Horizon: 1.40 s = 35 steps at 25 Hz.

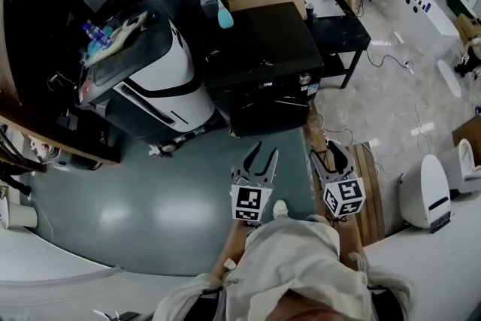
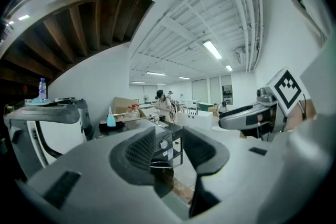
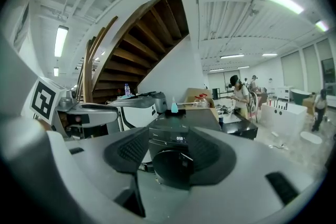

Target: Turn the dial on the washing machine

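The washing machine is a black front-loader. It stands upright on the floor with its round door closed and its display lit. 1 silver dial sits near the control panel's right end.

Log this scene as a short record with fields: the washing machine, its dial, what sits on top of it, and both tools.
Machine: black front-loading washing machine, ahead of the person
Dial: small silver round dial on its front panel, untouched
On top: teal plastic bottle, near the rear edge
Left tool: jaws apart, nothing between them, short of the machine
Right tool: jaws narrowly apart, nothing between them, short of the machine
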{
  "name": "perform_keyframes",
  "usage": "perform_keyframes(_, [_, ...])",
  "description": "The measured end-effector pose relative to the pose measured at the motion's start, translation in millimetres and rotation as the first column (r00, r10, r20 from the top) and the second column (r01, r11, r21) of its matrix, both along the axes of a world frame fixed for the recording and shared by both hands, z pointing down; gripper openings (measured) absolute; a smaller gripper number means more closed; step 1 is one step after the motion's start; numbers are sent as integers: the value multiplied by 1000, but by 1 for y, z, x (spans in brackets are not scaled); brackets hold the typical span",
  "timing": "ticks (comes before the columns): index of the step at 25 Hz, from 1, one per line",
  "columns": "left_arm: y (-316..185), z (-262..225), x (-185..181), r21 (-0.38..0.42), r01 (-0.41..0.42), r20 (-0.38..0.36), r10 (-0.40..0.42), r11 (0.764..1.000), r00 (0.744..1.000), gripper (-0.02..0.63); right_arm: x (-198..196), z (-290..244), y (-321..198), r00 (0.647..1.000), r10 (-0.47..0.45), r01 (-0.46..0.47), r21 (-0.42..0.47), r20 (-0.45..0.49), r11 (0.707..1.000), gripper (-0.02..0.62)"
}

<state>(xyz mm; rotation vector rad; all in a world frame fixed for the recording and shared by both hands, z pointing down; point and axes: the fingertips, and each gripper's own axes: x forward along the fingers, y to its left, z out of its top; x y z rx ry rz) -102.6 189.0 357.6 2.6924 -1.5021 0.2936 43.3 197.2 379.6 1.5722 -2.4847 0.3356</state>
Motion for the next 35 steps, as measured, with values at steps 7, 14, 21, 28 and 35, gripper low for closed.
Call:
perform_keyframes(7, [-29, 1, -8, 10, -19, -6, 19, 1000, 1000, 168, -9, 3, -23, 999, 32, -32, 1, 3, 999, 229])
perform_keyframes(14, [-49, 8, -9, -1, -27, -10, 27, 1000, 1000, 167, -10, 10, -42, 999, 43, -43, -12, -3, 999, 227])
perform_keyframes(21, [-78, 14, -5, -11, -21, -6, 21, 1000, 1000, 167, -6, 18, -73, 999, 38, -38, -27, 1, 999, 224])
perform_keyframes(28, [-120, 16, 5, -15, -5, 1, 5, 1000, 1000, 167, 5, 21, -118, 1000, 20, -20, -32, -2, 999, 222])
perform_keyframes(35, [-157, 21, 19, -32, 29, 11, -28, 999, 1000, 167, 20, 26, -161, 1000, -9, 9, -52, 3, 999, 221])
